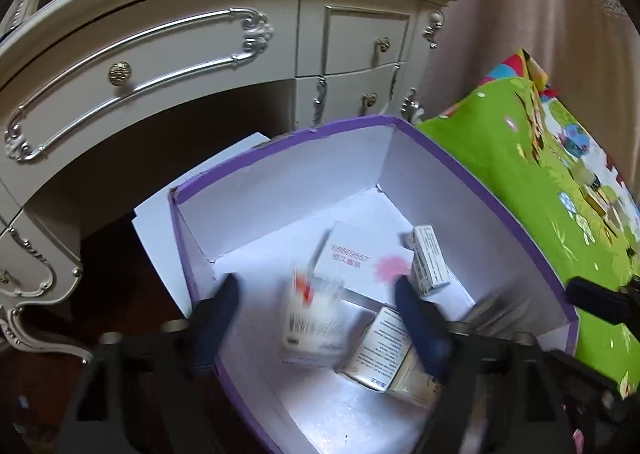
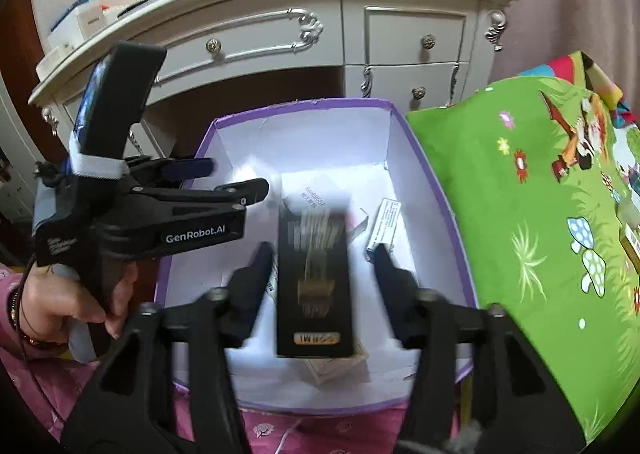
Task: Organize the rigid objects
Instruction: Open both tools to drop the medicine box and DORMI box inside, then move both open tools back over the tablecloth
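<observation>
Both my grippers hang over the open purple box (image 2: 424, 158), which fills the middle of each view with the cream desk (image 2: 280, 14) across the top and a green cartoon mat (image 2: 520, 214) at the right. My left gripper (image 1: 316, 290) has its fingers (image 1: 218, 306) spread wide, and between them, touched by neither pad, is a blurred white carton with orange marks (image 1: 312, 314), seemingly dropping toward the box floor. My right gripper (image 2: 320, 266) is opened about halfway; a tall black carton with gold print (image 2: 314, 278) stands smeared in the gap, clear of both fingers, so I hold nothing on either side. In the right wrist view my left hand (image 2: 72, 302) shows at lower left gripping the tool's handle. Already lying on the bottom are a flat white box with red lettering and a pink blot (image 1: 360, 254), a small upright white packet (image 1: 428, 260) to its right, and a silver-sided carton (image 1: 384, 350) near the lower centre. I judge this to be the release step: two items let go into the box at once. Next I should lift both grippers straight out without clipping the box walls or nudging the falling cartons, then go looking for whatever rigid items are left outside; I cannot see any from here.
</observation>
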{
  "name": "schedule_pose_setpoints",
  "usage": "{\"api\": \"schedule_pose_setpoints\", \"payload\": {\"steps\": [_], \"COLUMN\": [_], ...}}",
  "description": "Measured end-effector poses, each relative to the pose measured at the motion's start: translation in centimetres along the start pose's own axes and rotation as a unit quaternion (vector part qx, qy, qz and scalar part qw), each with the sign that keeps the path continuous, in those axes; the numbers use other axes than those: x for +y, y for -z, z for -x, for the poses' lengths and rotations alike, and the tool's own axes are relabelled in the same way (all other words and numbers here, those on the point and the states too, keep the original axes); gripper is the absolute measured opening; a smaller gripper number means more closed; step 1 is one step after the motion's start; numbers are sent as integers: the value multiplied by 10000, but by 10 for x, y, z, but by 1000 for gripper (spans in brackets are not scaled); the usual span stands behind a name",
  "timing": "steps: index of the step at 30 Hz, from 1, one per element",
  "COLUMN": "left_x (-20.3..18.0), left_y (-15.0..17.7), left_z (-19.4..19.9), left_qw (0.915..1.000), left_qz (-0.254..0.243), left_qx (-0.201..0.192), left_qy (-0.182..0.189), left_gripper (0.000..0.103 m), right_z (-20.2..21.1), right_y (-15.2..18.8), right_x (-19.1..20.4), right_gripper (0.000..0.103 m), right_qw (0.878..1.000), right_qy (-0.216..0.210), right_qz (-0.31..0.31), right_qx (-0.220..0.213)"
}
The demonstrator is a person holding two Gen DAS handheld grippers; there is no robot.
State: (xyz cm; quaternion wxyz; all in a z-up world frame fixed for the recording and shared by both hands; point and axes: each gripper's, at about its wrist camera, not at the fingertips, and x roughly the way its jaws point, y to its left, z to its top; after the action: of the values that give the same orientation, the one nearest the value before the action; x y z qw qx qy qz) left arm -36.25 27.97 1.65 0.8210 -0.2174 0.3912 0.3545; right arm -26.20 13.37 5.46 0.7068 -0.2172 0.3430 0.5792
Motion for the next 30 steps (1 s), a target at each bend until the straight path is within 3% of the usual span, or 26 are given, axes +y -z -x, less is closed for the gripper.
{"api": "schedule_pose_setpoints", "payload": {"steps": [5,10,14,16,19,22,23,24,26,28,30], "left_x": [-17,-44,-78,-101,-153,-224,-254,-283,-329,-362,-389], "left_y": [-1,-1,-2,-2,-1,3,5,8,12,16,18], "left_z": [7,13,17,16,10,3,-1,-6,-18,-31,-37], "left_qw": [9996,9974,9933,9890,9758,9505,9381,9264,9128,9065,9076], "left_qz": [-274,-684,-1055,-1299,-1784,-2373,-2636,-2886,-3195,-3277,-3340], "left_qx": [-64,-138,-156,-110,103,304,343,338,396,613,526], "left_qy": [86,193,451,705,1262,1985,2222,2394,2511,2590,2489], "left_gripper": [88,88,88,88,88,88,88,88,88,88,92], "right_z": [31,68,103,119,140,162,169,174,178,177,170], "right_y": [10,29,64,91,133,172,183,193,205,209,207], "right_x": [-17,-57,-101,-128,-170,-211,-226,-241,-268,-299,-325], "right_gripper": [69,74,81,83,84,84,84,84,84,84,84], "right_qw": [9988,9920,9793,9667,9403,9096,8989,8879,8734,8655,8606], "right_qy": [165,806,1394,1841,2340,2616,2731,2882,3063,3068,3058], "right_qz": [-298,-802,-1319,-1672,-2429,-3207,-3407,-3574,-3781,-3958,-4072], "right_qx": [-339,-556,-638,-606,-461,-376,-357,-305,-199,-114,-49]}}
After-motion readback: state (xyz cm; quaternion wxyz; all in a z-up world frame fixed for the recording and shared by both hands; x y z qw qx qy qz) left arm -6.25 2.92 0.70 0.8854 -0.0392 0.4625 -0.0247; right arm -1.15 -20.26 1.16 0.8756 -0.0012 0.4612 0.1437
